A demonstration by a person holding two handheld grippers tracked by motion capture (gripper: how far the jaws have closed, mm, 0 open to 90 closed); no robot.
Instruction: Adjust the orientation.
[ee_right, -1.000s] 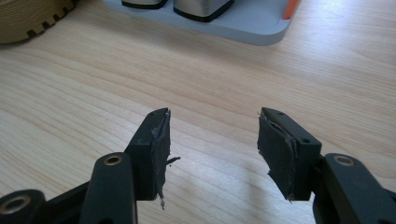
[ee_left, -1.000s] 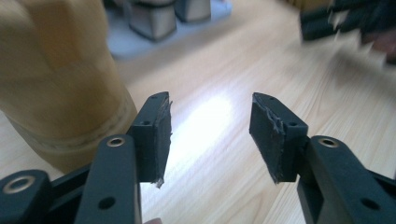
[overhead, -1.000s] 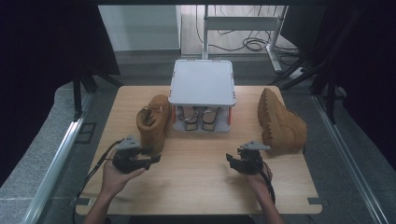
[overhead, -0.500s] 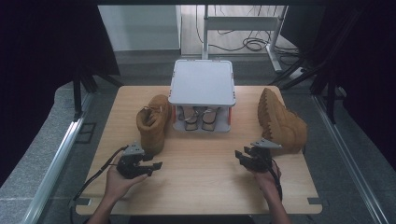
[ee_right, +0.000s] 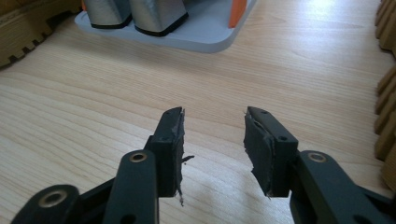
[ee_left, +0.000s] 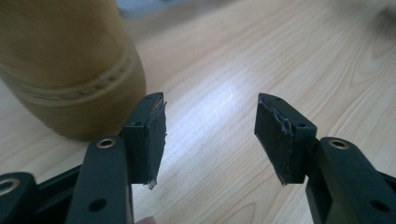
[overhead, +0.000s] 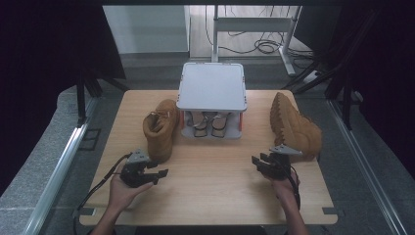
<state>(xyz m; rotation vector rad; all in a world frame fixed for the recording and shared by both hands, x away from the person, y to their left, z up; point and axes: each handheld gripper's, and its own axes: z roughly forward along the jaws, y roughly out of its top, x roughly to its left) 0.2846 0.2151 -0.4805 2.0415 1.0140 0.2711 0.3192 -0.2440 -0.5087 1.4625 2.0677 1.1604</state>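
A tan boot (overhead: 160, 128) stands upright left of a grey rack (overhead: 212, 87). A second tan boot (overhead: 293, 127) lies on its side at the right, sole showing. My left gripper (overhead: 159, 174) sits just in front of the upright boot (ee_left: 60, 70), jaws pointing right. Those jaws (ee_left: 210, 105) have just been opening and hold nothing. My right gripper (overhead: 258, 161) hovers beside the lying boot (ee_right: 387, 93), pointing at the rack's base (ee_right: 196, 37). Its jaws (ee_right: 214, 114) have just been closing, still apart, with bare wood between them.
A pair of light shoes (overhead: 208, 123) stands under the rack's grey top, between orange posts. The wooden table (overhead: 210, 196) ends close behind both hands. Cables trail from the grippers. Metal rails and dark curtains flank the table.
My right gripper has shifted right, closer to the lying boot. My left gripper has drawn back slightly from the upright boot toward the near edge.
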